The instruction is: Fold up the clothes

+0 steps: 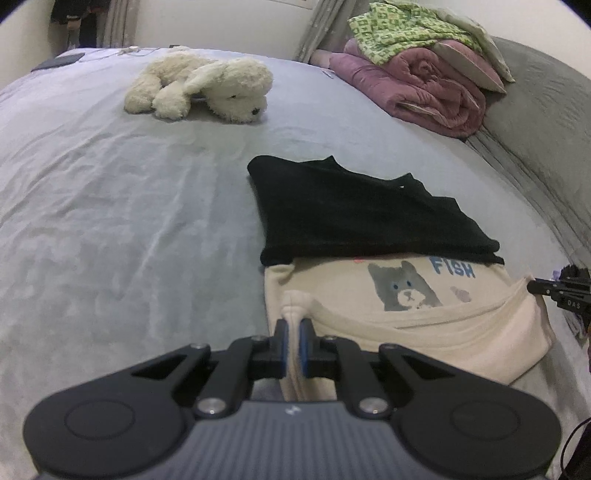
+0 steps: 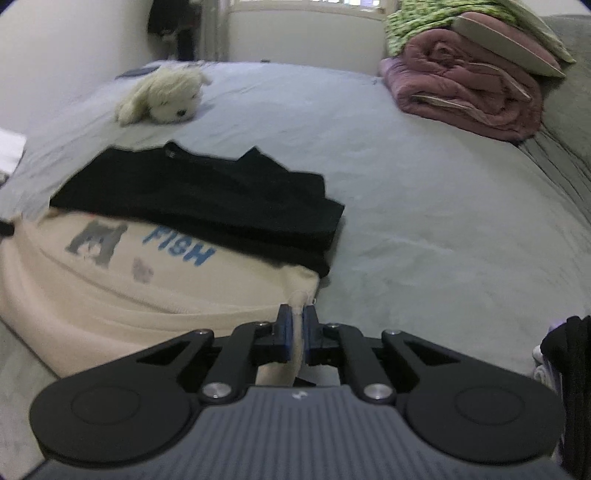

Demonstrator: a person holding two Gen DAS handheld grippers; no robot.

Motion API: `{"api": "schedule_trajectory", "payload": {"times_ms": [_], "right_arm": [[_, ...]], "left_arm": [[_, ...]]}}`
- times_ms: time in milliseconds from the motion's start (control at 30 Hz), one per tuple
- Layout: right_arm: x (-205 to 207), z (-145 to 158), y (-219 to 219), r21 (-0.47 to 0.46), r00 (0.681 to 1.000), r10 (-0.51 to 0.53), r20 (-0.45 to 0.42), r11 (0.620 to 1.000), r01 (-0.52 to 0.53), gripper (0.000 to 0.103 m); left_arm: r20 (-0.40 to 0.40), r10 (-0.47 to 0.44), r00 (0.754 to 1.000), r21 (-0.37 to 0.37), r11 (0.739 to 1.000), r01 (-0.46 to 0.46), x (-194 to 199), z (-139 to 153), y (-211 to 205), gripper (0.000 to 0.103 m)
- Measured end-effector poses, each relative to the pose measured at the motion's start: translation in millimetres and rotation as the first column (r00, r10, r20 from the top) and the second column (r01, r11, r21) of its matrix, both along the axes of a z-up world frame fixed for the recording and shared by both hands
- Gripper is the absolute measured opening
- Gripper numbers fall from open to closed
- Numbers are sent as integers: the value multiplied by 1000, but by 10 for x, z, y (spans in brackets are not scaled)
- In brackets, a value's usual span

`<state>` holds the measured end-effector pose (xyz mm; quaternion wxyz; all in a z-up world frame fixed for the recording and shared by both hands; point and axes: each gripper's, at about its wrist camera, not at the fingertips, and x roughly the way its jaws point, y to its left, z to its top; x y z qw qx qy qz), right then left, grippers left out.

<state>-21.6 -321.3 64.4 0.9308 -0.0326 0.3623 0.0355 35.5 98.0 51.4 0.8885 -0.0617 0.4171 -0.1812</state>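
A soft cream shirt with a grey cat picture and the blue word FISH lies on a big bed with a pale grey-blue sheet. A folded black top lies on the far part of the cream shirt and hides that end.

The left gripper, black with blue pads, is pinched tight on a bunch of the cream cloth at the shirt's near left corner. The right gripper is pinched tight on the cream cloth at the near right corner. Both hold the near edge a little way up off the bed, and the edge sags between them like a small hammock. In the left wrist view the tip of the right gripper shows at the right edge, touching the shirt's corner.

Farther up the bed a fluffy white toy dog lies on its side. A rolled pink quilt sits near the far right, with a green patterned cloth and a pale pillow on top.
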Motion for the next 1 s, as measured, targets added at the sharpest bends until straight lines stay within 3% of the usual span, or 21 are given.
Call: {"api": "schedule_trajectory", "payload": {"times_ms": [267,567,1000], "right_arm": [[2,112,-129,77,995,-86,58,994,81,6],[178,8,-119,49,992,-127,18,991,126,6],[255,-115,-39,28,987,-160,-11,987,161,6]], "left_arm": [[15,60,998,-86,995,-58,71,30,106,6],[20,91,996,-30,995,-91,209,-41,-22,6],[-4,117,993,-18,993,-117,258,-112,-39,8]]}}
